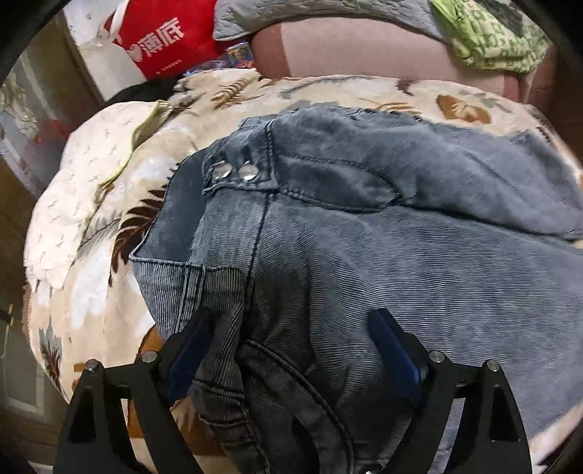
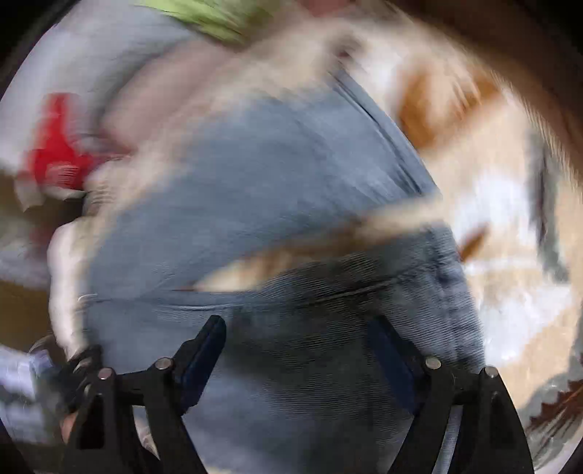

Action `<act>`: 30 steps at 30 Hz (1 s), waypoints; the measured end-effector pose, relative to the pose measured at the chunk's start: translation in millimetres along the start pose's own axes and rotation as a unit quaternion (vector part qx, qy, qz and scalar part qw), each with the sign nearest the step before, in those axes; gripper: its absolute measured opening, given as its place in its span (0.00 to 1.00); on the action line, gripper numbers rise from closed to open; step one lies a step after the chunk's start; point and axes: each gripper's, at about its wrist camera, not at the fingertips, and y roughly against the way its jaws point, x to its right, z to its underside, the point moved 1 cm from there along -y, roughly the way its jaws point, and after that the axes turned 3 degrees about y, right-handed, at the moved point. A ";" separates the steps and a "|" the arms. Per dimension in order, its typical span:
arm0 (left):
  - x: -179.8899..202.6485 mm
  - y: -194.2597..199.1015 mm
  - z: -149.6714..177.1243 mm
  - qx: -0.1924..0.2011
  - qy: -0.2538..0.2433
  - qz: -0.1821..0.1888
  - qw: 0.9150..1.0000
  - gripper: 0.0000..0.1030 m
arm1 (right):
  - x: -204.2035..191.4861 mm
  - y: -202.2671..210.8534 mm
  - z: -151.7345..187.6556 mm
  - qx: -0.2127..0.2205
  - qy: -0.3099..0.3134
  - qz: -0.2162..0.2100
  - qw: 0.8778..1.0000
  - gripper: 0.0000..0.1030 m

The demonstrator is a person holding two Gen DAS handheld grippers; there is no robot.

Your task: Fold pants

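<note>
Pants (image 1: 364,237) lie half-folded on the bed's blanket (image 1: 83,204), so your left gripper (image 1: 291,350) and right gripper (image 2: 298,350) hover with fingers spread, gripping nothing.

Right wrist view motion-blurred; pants (image 2: 255,175) smeared, cut off at btm edge, bedding pattern unreadable.

Left wrist view looked steeply down along left tongs (image 1: 291,350), close over jeans (image 1: 364,237) on leaf-print blanket (image 1: 91,226). Faced toward pink sofa (image 1: 364,47), red bag (image 1: 164,36), green cloth (image 1: 492,36) at far edge. Picture sharp.

Right wrist view looked steeply down along right tongs (image 2: 295,350), very close over jeans (image 2: 255,182); heavily blurred. Blanket (image 2: 510,218) lay to right, red bag (image 2: 58,153) to left.

Both views shared jeans, blanket, red bag, green cloth (image 2: 204,18).
</note>
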 end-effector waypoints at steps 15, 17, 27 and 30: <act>-119.6 -56.1 -72.2 -0.014 0.162 0.034 0.986 0.86 | 15.7 -17.3 -89.4 -0.010 -0.010 0.109 0.994 0.68; -118.0 -63.7 -73.4 -0.023 0.157 0.031 0.987 0.86 | -4.2 -19.7 -90.9 -0.010 0.038 0.140 0.989 0.19; -111.1 -68.5 -113.6 -0.004 0.145 0.050 0.988 0.86 | -25.6 -30.6 -73.0 0.003 0.113 0.235 0.965 0.56; -113.7 -75.9 -133.2 -0.006 0.159 0.062 0.985 0.86 | -24.0 -4.2 -83.2 0.056 0.052 0.160 0.984 0.77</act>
